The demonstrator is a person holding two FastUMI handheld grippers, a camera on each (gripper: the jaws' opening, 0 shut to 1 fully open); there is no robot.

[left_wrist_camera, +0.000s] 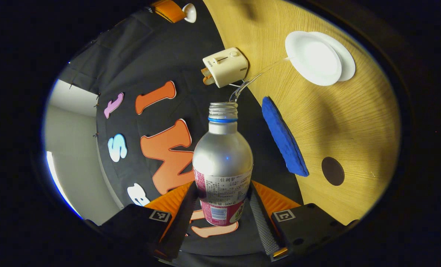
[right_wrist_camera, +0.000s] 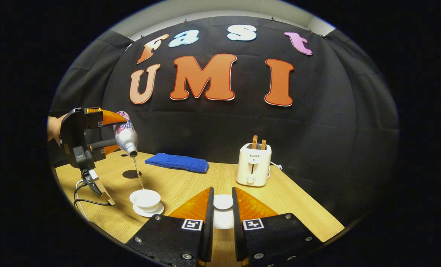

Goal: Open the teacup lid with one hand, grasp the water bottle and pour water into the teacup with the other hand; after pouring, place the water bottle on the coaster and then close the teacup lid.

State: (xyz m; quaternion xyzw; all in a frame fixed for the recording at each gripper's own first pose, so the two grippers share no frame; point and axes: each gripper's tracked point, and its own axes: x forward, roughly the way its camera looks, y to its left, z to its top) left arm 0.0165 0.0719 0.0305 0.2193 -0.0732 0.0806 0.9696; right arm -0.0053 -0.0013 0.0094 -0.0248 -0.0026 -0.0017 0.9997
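Note:
My left gripper [left_wrist_camera: 223,207] is shut on a silver water bottle [left_wrist_camera: 223,159] with a pink label, open at the neck and tilted. A thin stream of water runs from its mouth into the white teacup [left_wrist_camera: 313,57] on its saucer. The right gripper view shows that left gripper [right_wrist_camera: 116,131], the bottle [right_wrist_camera: 125,135] and the stream falling into the teacup [right_wrist_camera: 145,198]. My right gripper [right_wrist_camera: 223,207] holds the white teacup lid [right_wrist_camera: 223,202] between its fingers, above the table and right of the cup. A dark round coaster [right_wrist_camera: 132,174] lies behind the cup, also as coaster [left_wrist_camera: 332,171].
A folded blue cloth [right_wrist_camera: 177,162] lies at the back of the wooden table [right_wrist_camera: 298,207]. A cream toaster [right_wrist_camera: 253,163] with two slices stands at the back right. A black cable [right_wrist_camera: 81,196] trails by the left edge, under the hand holding the left gripper.

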